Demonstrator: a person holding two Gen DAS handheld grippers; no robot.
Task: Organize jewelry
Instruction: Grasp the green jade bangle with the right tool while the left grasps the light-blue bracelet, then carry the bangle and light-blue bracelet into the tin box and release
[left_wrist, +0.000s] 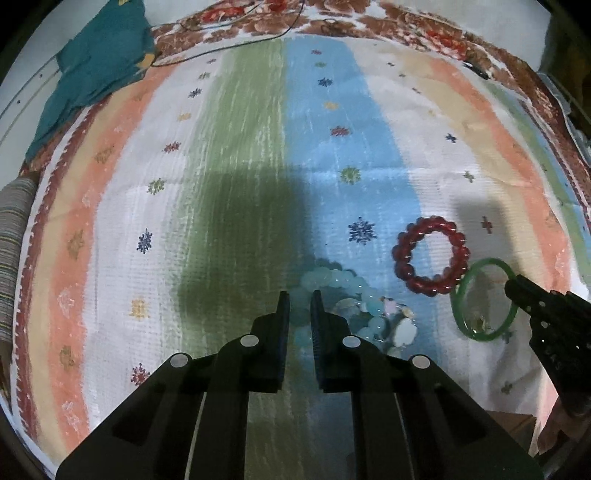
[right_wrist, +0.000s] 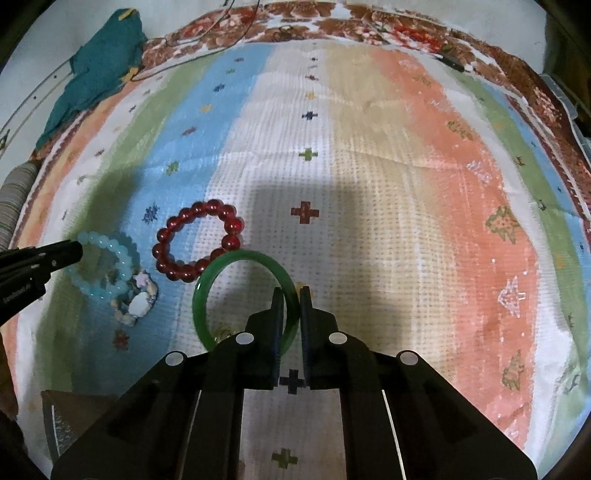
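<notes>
Striped cloth bearing: red bead bracelet; pale blue bead bracelet, left gripper fingers closed on it; green bangle beside red, gripped by right gripper fingers at its rim.

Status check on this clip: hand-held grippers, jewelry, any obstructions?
Right hand-held gripper shut on green bangle. Left hand-held gripper nearly closed at pale blue bead bracelet, grip unclear. Red bead bracelet touching bangle.
</notes>
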